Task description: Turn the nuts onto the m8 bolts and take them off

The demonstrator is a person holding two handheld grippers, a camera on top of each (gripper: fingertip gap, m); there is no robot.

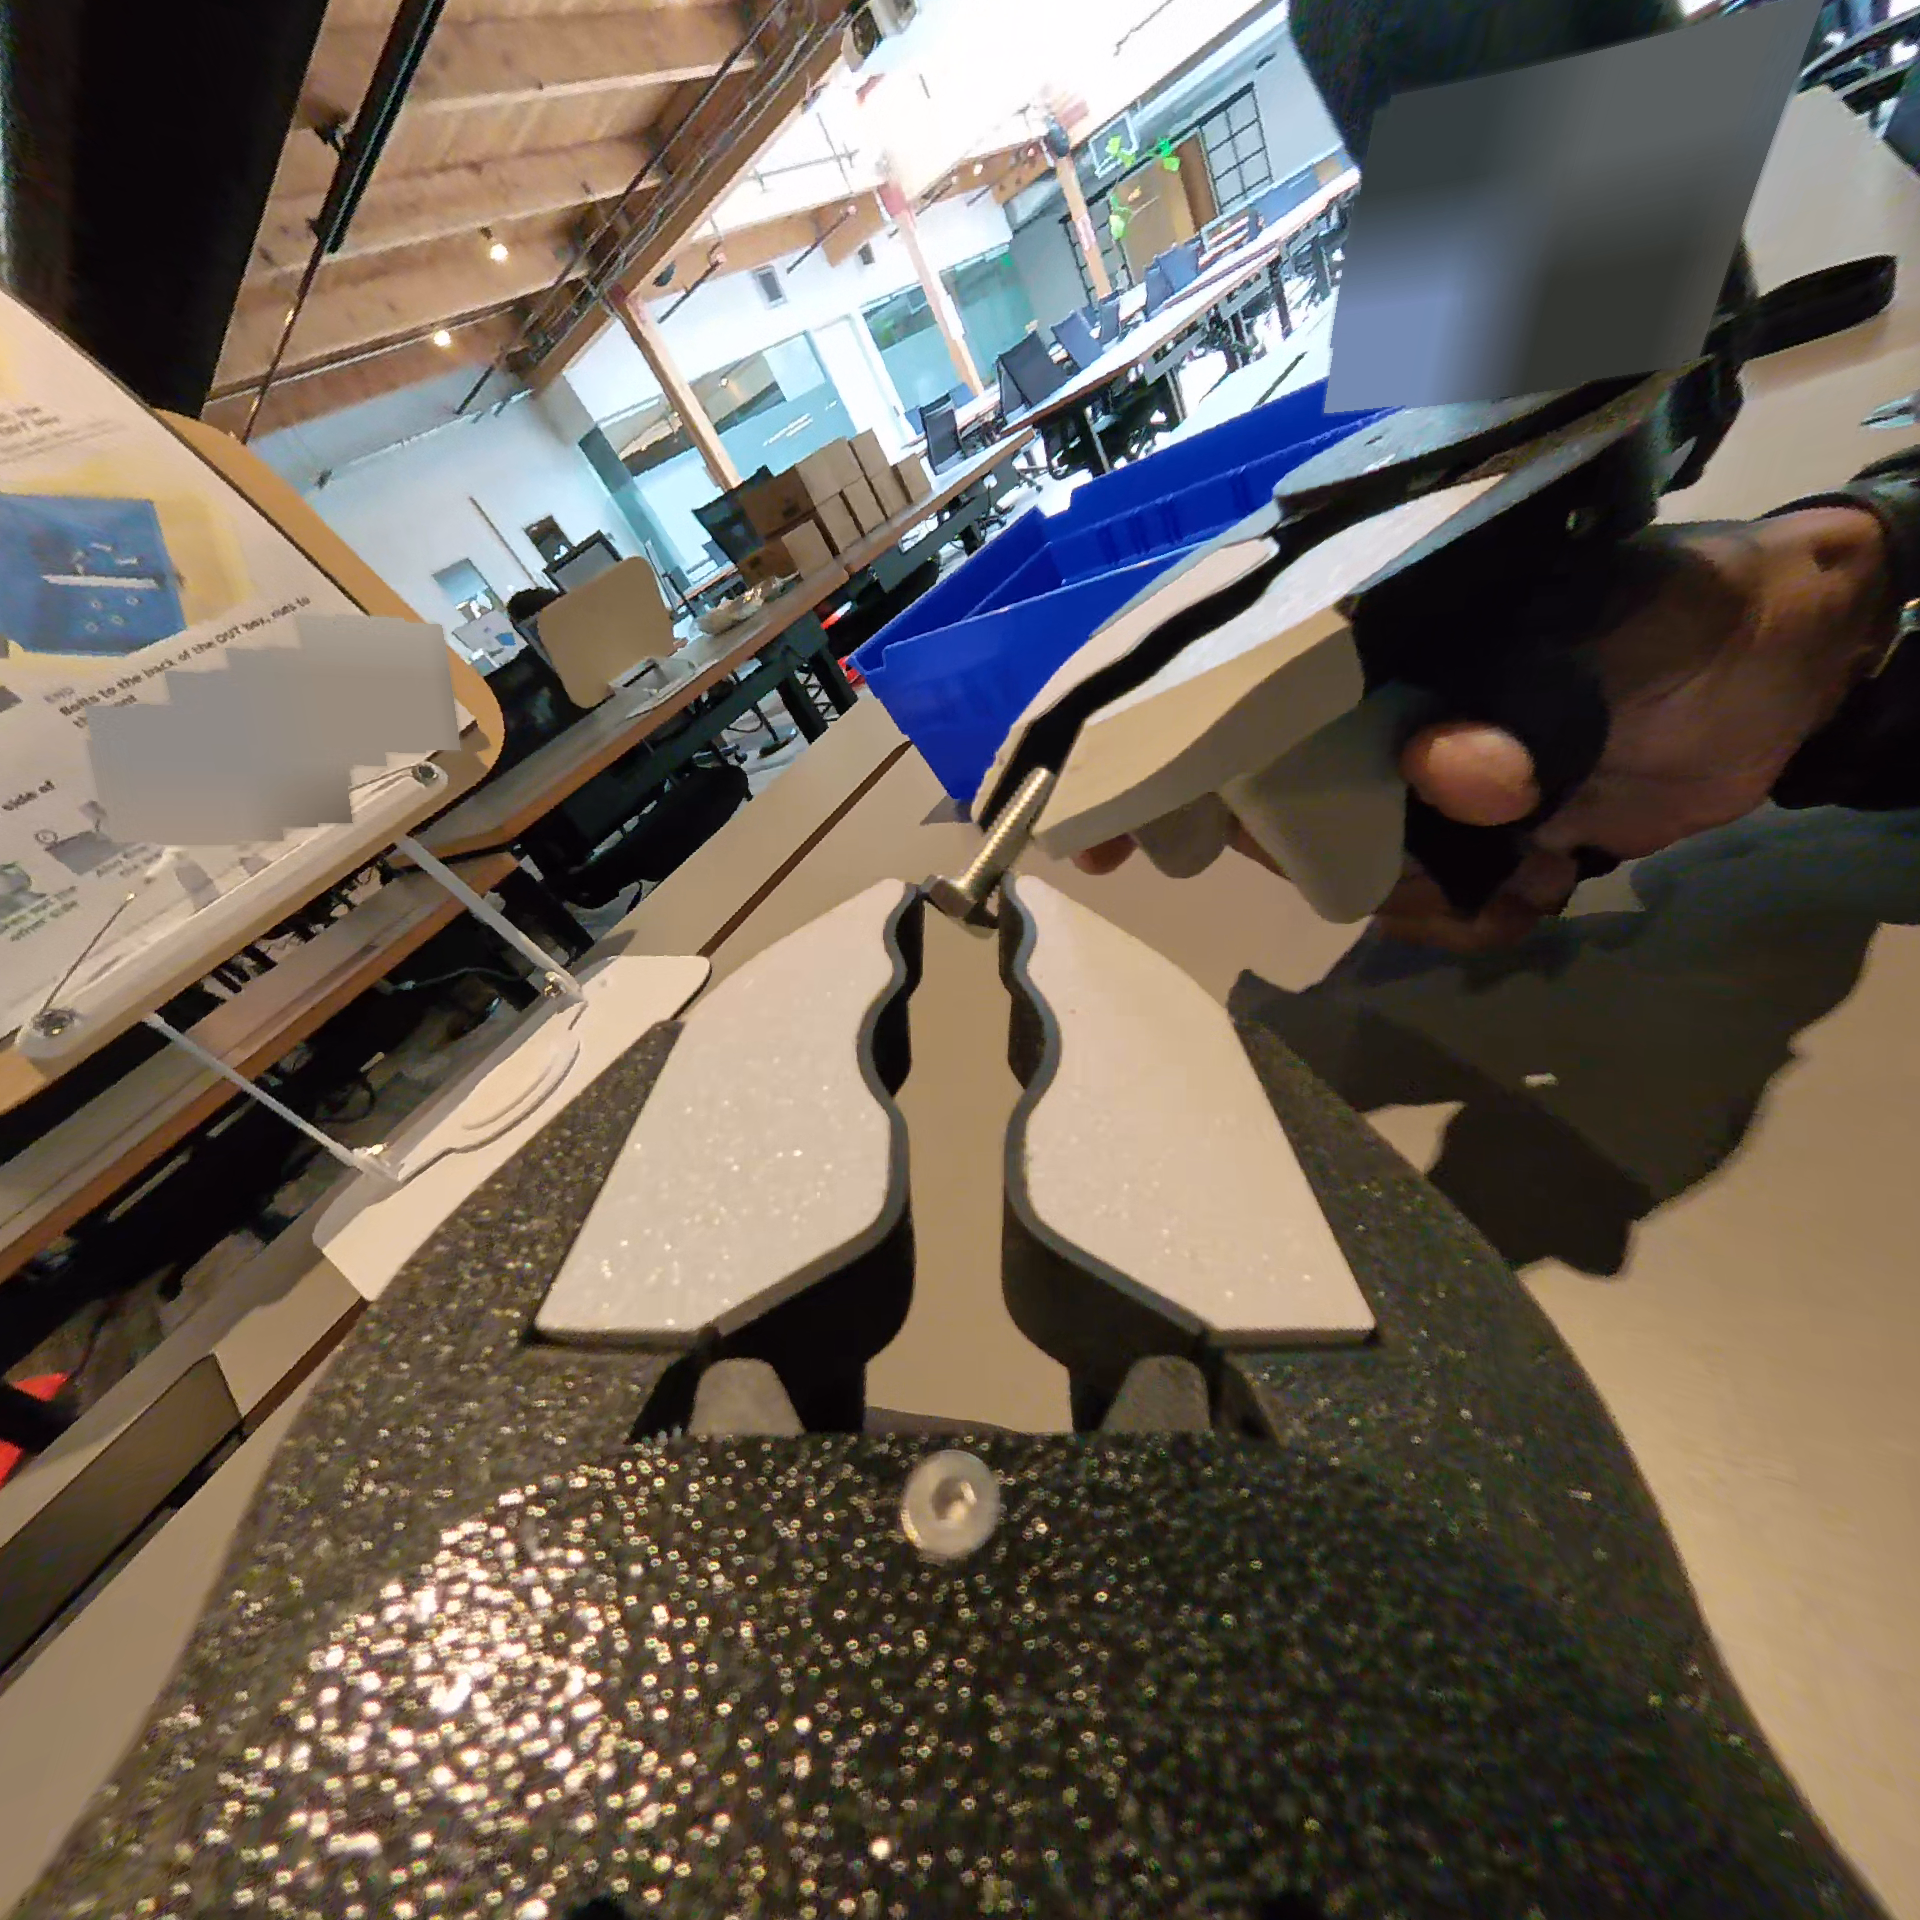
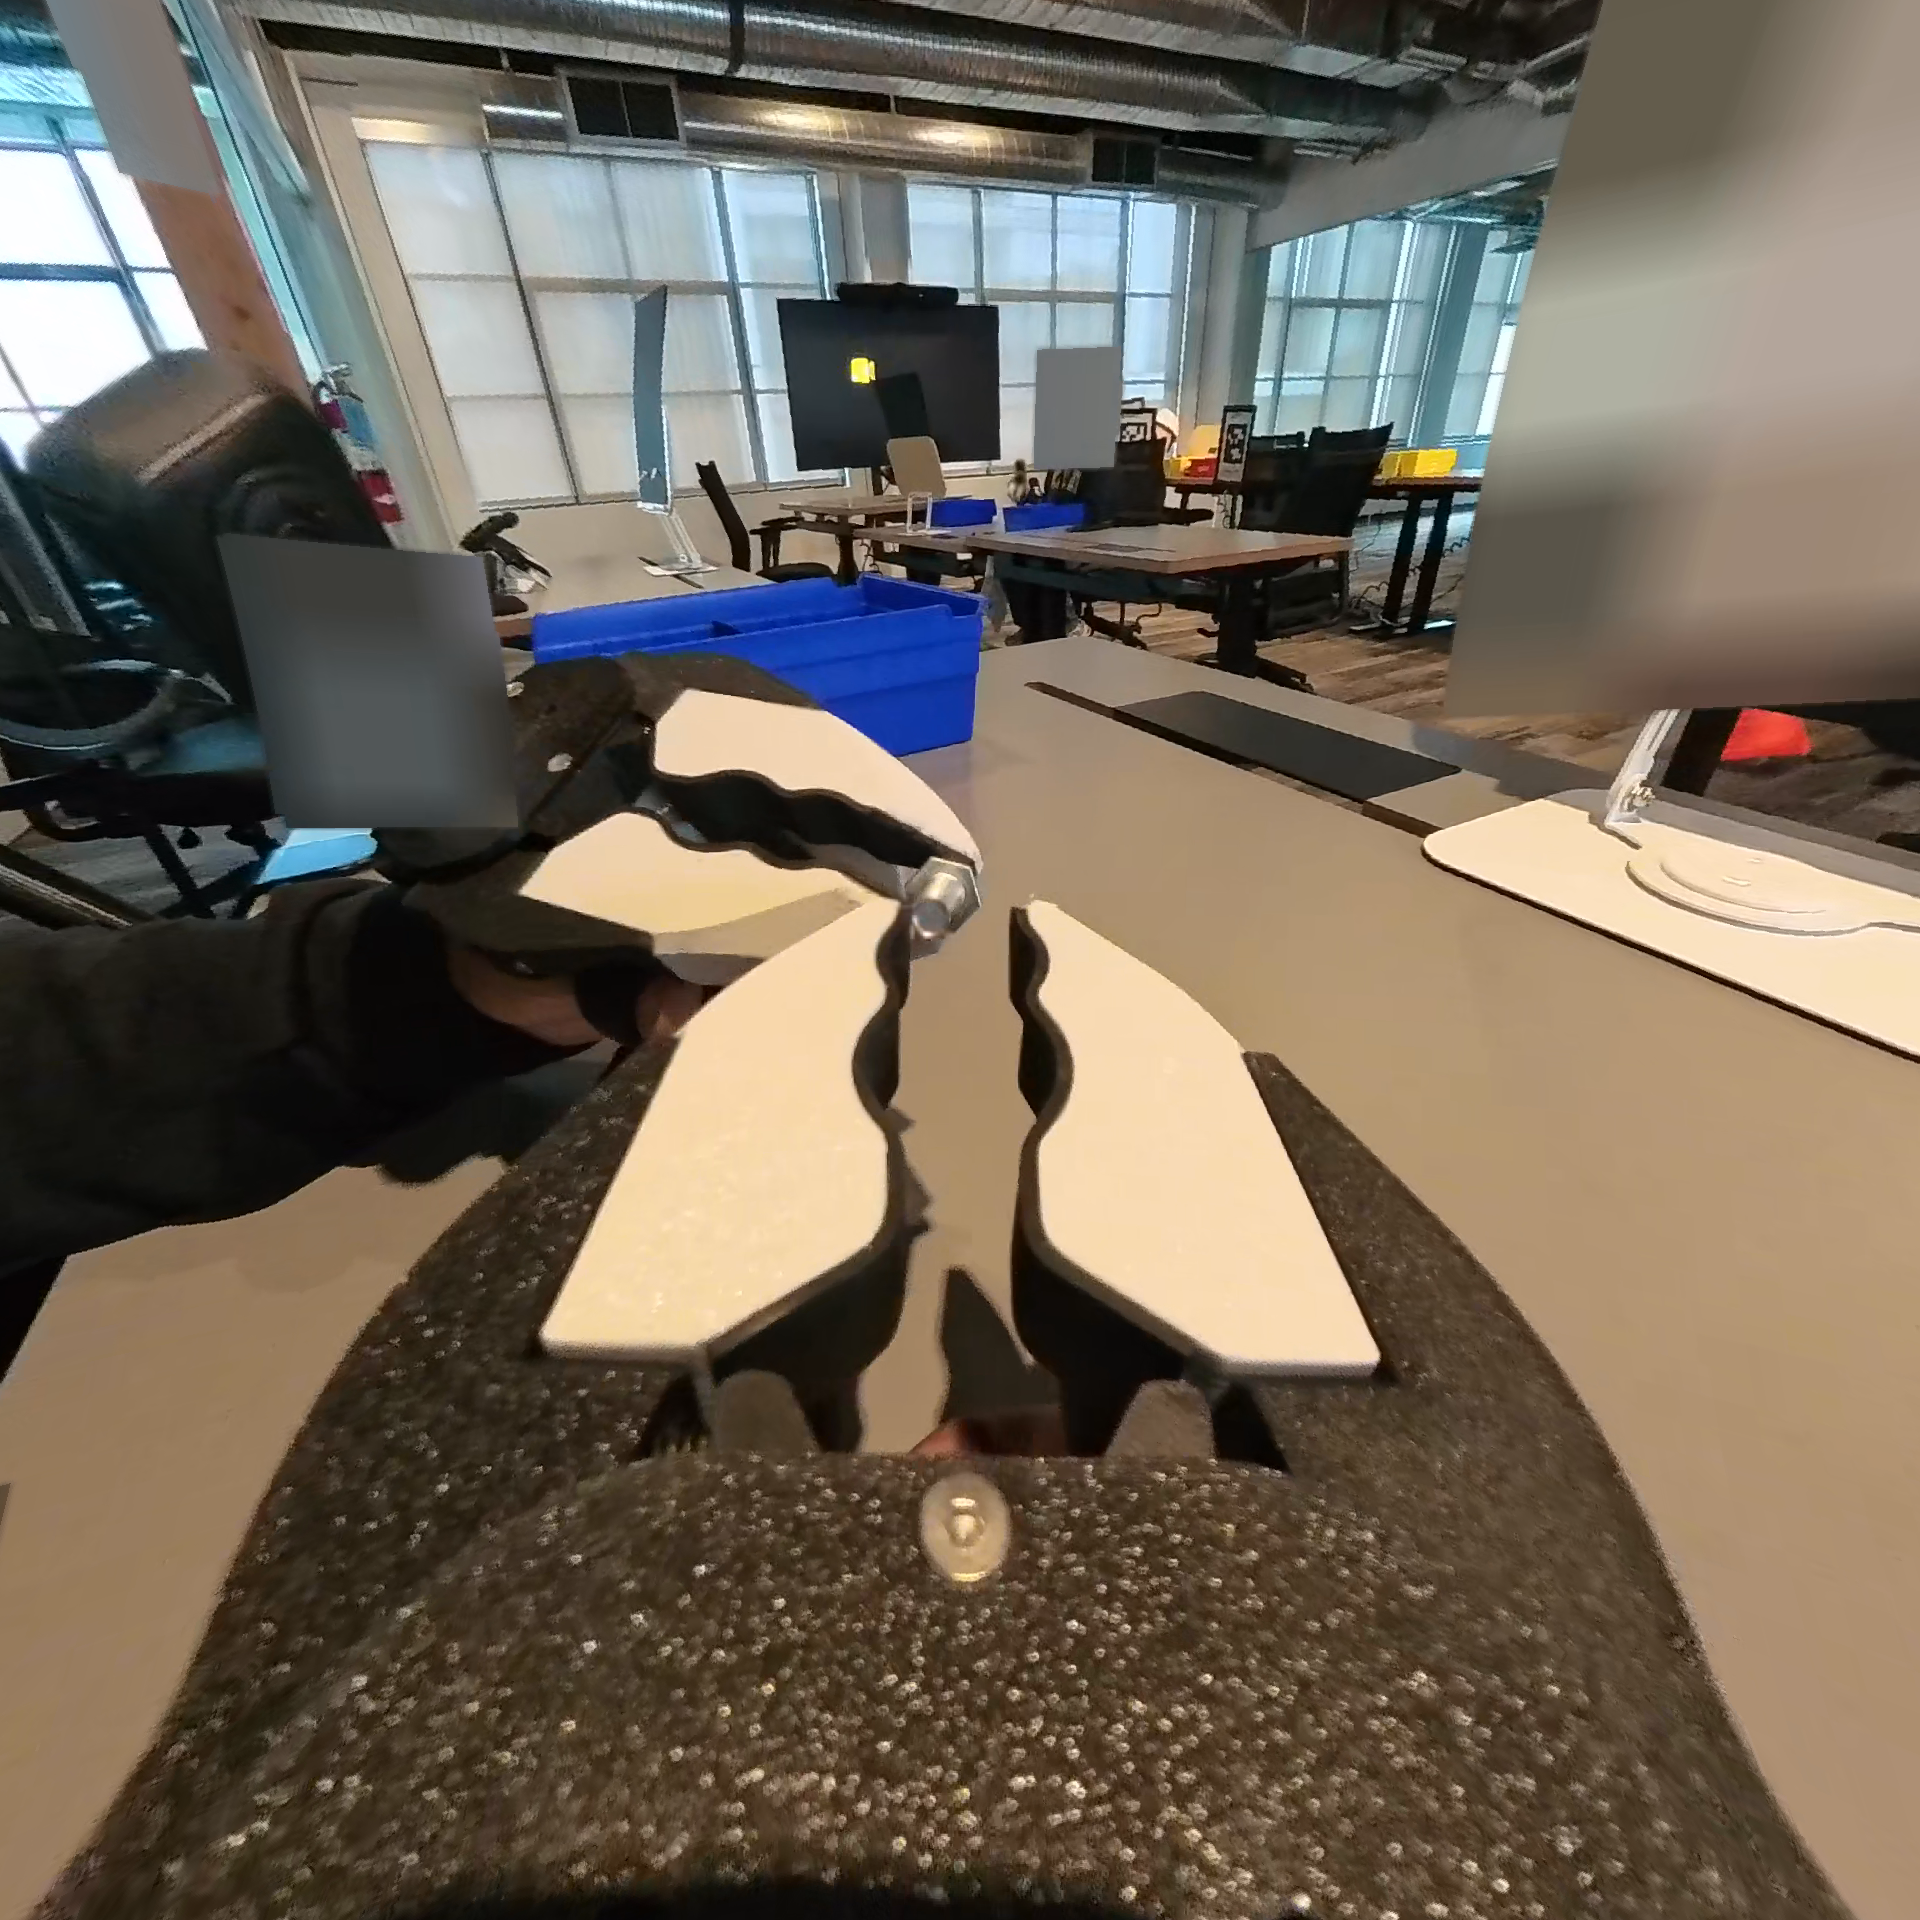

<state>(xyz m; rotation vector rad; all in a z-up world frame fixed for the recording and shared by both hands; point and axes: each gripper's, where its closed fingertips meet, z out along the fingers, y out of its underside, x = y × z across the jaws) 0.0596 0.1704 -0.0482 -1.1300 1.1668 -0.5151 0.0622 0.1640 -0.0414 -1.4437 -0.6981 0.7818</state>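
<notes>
I hold one silver bolt (image 1: 1003, 831) in the air between my two sets of jaws, tip to tip above a smooth grey table (image 2: 1247, 1039). My left gripper (image 1: 961, 894) looks clenched on the bolt's six-sided end, which sits right at its fingertips; I cannot tell whether that hexagon is the bolt's head or a nut. The threaded shaft slants away from those tips into the tips of my right gripper (image 2: 961, 920). Its jaws stand around the shaft with a gap showing, and I cannot tell whether they truly pinch it or only flank it. My fingers are flat, pale grey plates with a fine sandy sparkle, edged in black rubber cut into wavy scallops; the bodies behind them are black and coarsely speckled. The metal is small, hard and slick, and only the outermost scallops meet it. My worry is that a twist from either side cams the hexagon out of so shallow a hold, and the bolt drops to the table and rolls. If the shaft is held askew, a nut could cross-thread and jam. A glossy blue plastic bin (image 1: 997, 665) stands beyond both sets of tips.
</notes>
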